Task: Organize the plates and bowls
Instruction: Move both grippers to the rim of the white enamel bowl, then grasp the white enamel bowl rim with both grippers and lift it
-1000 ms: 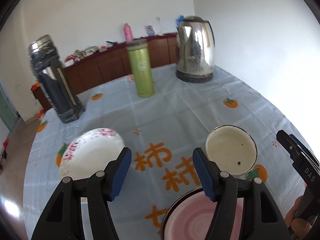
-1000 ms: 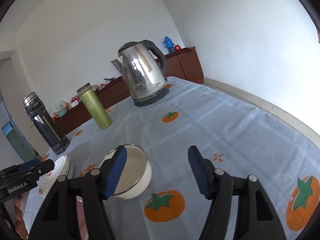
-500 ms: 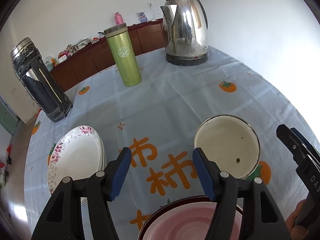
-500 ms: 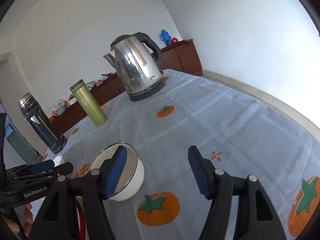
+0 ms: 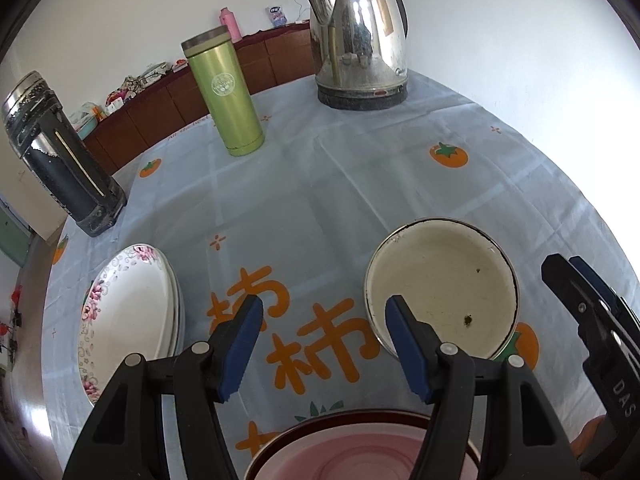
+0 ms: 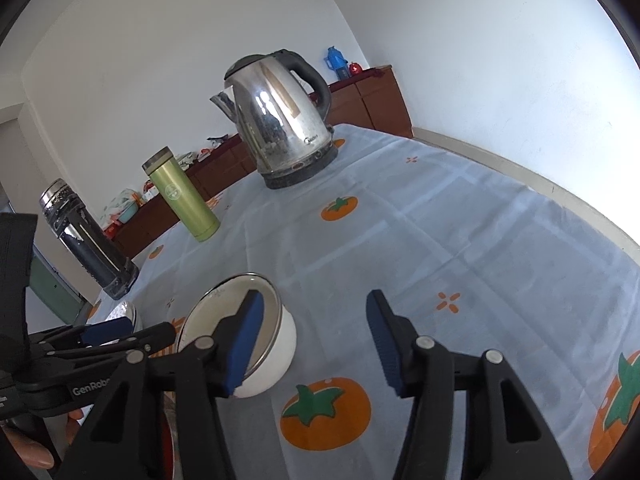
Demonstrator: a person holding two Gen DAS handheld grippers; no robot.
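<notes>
A white enamel bowl (image 5: pixel 440 292) with a dark rim stands on the tablecloth, right of my left gripper (image 5: pixel 323 312). That gripper is open and hovers over the orange lettering with nothing between its fingers. Below it lies a pink plate with a dark red rim (image 5: pixel 352 452). A stack of floral plates (image 5: pixel 128 320) sits to the left. My right gripper (image 6: pixel 313 304) is closing. Its left pad sits over the bowl (image 6: pixel 280 344) and its right pad stands well clear of the wall, so nothing is pressed.
A steel kettle (image 5: pixel 360 36), a green flask (image 5: pixel 224 92) and a dark flask (image 5: pixel 56 160) stand at the far side of the round table. The table edge (image 6: pixel 560 196) curves close on the right. A hand (image 6: pixel 32 452) holds the left gripper (image 6: pixel 120 332).
The left gripper has moved forward and lower, so the bowl and plates look larger. The right gripper's fingers have drawn slightly closer together around the bowl's near wall.
</notes>
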